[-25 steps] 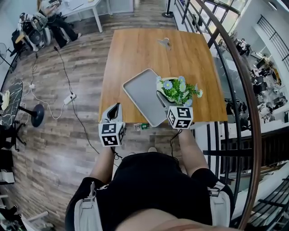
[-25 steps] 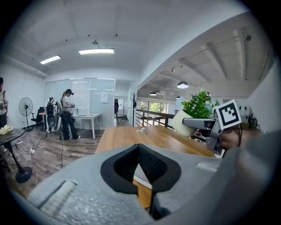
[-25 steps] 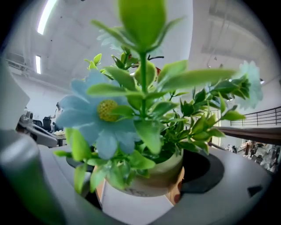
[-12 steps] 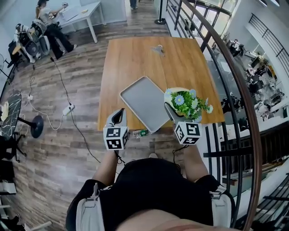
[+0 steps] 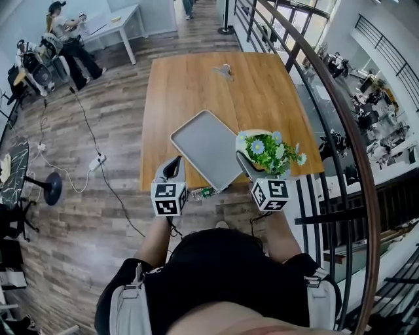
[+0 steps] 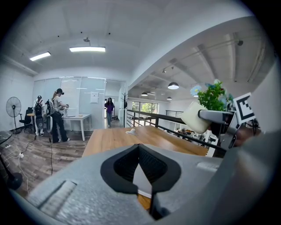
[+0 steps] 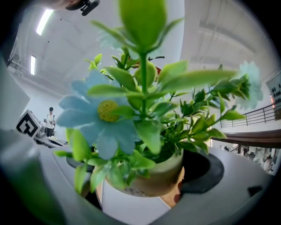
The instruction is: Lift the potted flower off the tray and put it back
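Observation:
The potted flower (image 5: 270, 149), blue daisies and green leaves in a cream pot (image 7: 151, 178), hangs in the air just right of the grey tray (image 5: 204, 147). My right gripper (image 5: 256, 163) is shut on the pot, its jaws on either side of it (image 7: 145, 182). The tray lies tilted on the wooden table (image 5: 196, 85) near the front edge, with nothing on it. My left gripper (image 5: 173, 165) is shut and holds nothing, at the table's front left edge. In the left gripper view its jaws (image 6: 139, 151) meet, and the held flower (image 6: 210, 97) shows at the right.
A small pale object (image 5: 223, 70) lies at the table's far end. A small green item (image 5: 203, 192) sits at the front edge by the tray. A dark railing (image 5: 327, 98) runs along the table's right side. People stand at a white table (image 5: 118, 19) far left.
The right gripper has carried the potted flower up and to the right, from the tray's right rim to beside it. The left gripper has hardly moved.

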Demonstrator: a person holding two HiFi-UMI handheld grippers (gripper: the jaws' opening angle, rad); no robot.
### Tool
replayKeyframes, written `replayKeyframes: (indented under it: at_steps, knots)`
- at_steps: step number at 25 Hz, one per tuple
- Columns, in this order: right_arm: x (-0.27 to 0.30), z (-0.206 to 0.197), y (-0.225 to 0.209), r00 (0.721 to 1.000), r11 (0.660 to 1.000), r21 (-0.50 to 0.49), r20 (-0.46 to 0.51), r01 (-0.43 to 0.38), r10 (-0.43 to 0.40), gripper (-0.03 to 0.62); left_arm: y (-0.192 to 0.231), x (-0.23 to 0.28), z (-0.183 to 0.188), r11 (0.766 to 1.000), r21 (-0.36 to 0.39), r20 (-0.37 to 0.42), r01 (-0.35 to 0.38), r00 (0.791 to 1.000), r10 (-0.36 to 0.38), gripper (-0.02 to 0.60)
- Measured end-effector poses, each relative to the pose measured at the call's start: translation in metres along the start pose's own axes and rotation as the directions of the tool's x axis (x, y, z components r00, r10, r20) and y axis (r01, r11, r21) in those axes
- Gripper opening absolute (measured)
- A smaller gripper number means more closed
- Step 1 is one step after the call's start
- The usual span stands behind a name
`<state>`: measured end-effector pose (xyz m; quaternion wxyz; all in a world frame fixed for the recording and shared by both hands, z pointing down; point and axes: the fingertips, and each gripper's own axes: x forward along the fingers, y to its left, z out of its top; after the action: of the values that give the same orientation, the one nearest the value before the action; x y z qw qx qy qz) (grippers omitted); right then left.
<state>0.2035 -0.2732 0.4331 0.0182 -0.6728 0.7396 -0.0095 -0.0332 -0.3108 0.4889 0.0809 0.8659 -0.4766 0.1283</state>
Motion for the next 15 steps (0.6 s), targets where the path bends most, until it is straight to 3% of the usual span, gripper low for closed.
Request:
replayKeyframes:
  at_steps: [15]
  knots:
    - [0.018,-0.005,0.011,0.998,0.998,-0.007,0.014,-0.061,0.061,0.58,0.012,-0.007,-0.001,0.999,0.002,-0.002,-0.045,0.999,0.045,0.012]
